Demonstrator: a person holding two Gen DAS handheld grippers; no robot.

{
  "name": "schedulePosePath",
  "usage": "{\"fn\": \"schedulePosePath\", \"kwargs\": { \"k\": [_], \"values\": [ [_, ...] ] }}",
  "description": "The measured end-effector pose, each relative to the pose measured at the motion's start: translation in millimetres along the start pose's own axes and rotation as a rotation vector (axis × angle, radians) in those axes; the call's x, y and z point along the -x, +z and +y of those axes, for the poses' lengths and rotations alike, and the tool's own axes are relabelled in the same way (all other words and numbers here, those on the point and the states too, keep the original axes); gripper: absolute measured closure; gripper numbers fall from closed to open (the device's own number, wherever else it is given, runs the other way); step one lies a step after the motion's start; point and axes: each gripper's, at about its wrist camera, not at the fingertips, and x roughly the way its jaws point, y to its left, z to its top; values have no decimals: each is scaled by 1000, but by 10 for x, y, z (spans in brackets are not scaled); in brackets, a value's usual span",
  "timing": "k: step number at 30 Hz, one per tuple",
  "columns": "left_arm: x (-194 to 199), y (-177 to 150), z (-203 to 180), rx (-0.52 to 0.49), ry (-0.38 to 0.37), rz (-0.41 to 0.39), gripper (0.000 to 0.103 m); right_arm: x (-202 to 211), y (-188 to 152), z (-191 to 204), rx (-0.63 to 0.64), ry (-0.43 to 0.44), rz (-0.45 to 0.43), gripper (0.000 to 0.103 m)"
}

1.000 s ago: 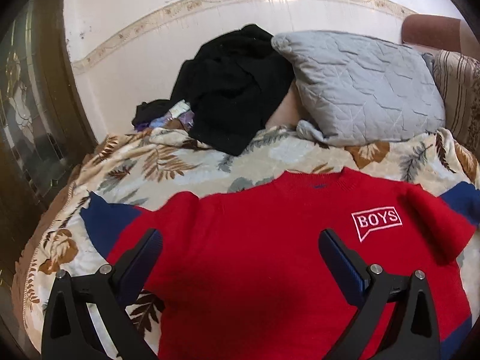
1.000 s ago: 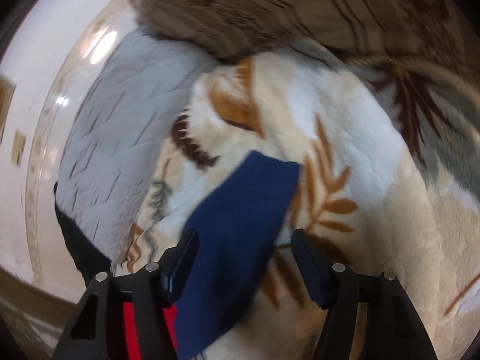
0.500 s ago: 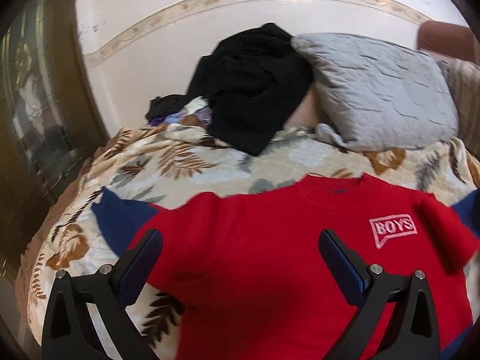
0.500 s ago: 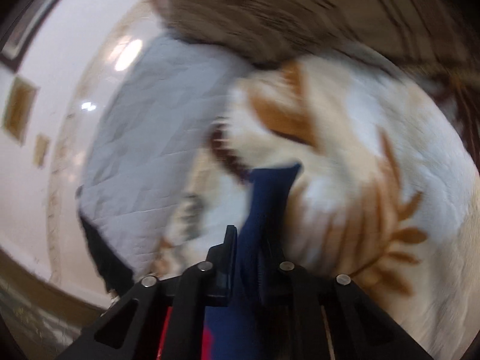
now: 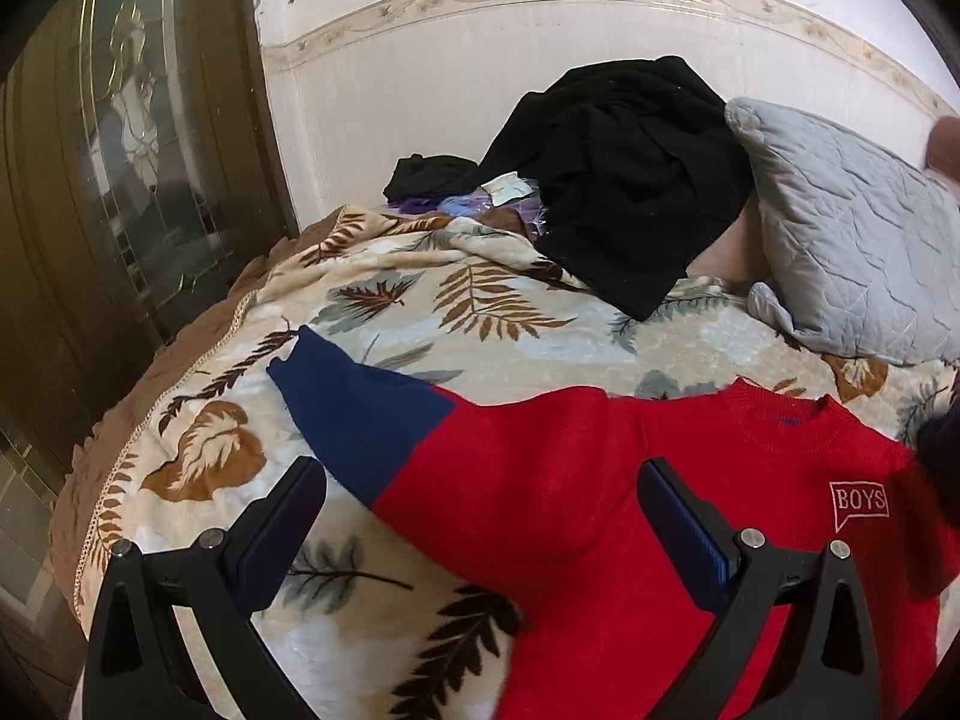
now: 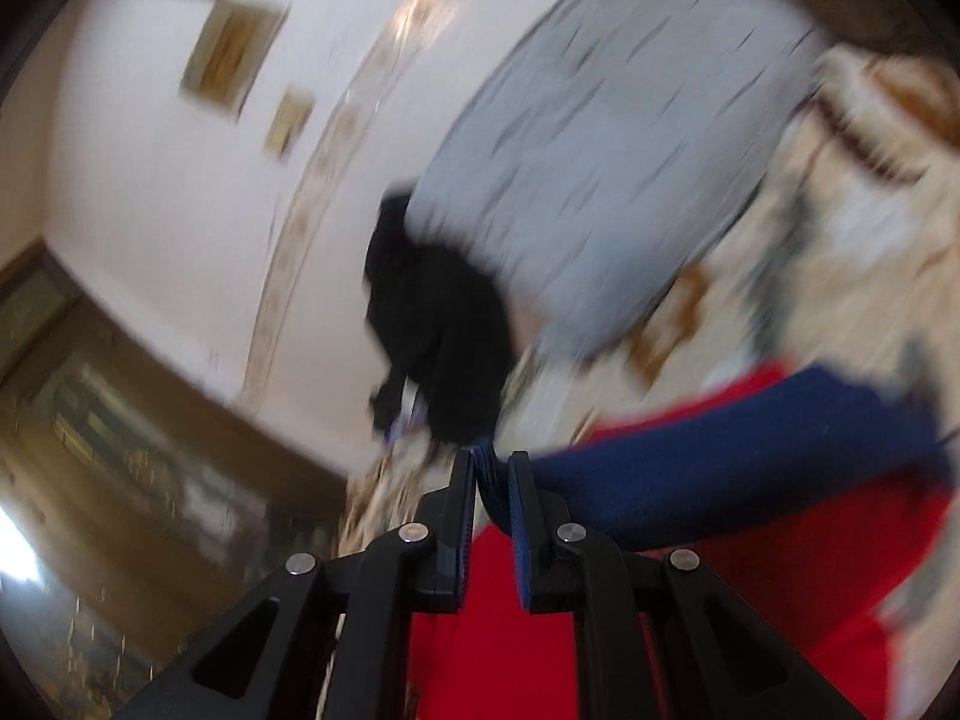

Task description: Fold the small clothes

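- While the red sweater (image 5: 600, 510) lies flat on the bed's leafy blanket (image 5: 420, 312), we are on the first fold: bringing one sleeve in over the body.
- Our right gripper (image 6: 492, 480) has its jaws pinched tight on the blue sleeve end (image 6: 720, 468). The jaws have just closed on it, and the cloth sits right between them.
- That sleeve is lifted off the blanket and hangs over the red part (the picture there is blurry, so we cannot tell how high).
- Our left gripper (image 5: 480, 516) is wide open and holds nothing. It hovers above the other side of the sweater, near the other blue sleeve (image 5: 354, 414), which lies spread out on the blanket.
- Next, we think the right gripper must lay its sleeve flat across the chest and then let go. The cloth is soft, so it could bunch up if we drop it too soon.
- Then the left gripper can pinch its own sleeve and do the same.
- A black pile of clothes (image 5: 612, 180) and a grey pillow (image 5: 852, 240) sit further back on the bed, well apart from the sweater.
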Motion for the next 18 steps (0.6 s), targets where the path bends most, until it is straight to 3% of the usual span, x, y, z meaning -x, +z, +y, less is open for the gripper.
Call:
{"fn": "schedulePosePath", "kwargs": {
  "k": [2,4,6,7,8,9,10,13,16,18],
  "values": [
    [-13,-5,54,16,-29,16,0,-143,-176,117,1,42,77,87],
    [-29,-11,50,14,-69,35,0,-153,-241,179,10,24,134,86],
    [-45,-34,-2,-3,-108,53,0,-38,-223,145,32,-24,120,74],
    [-50,-54,-53,-15,-135,64,0,57,-200,138,34,-49,99,48],
    [-48,-77,-117,-29,-169,76,0,195,-165,89,20,-96,49,14],
    [-47,-107,-212,-52,-221,91,0,301,-139,44,2,-127,-11,10],
    [-44,-136,-308,-77,-271,108,0,446,-118,-57,-6,-152,-83,10],
    [-40,-239,-595,-140,-404,164,0,535,-66,-299,-17,-265,-91,15],
    [-55,-353,-941,-199,-528,222,2,555,-17,-518,-26,-318,-75,41],
    [-80,-424,-1133,-213,-566,251,11,563,52,-686,-62,-341,-68,61]
  ]
}}
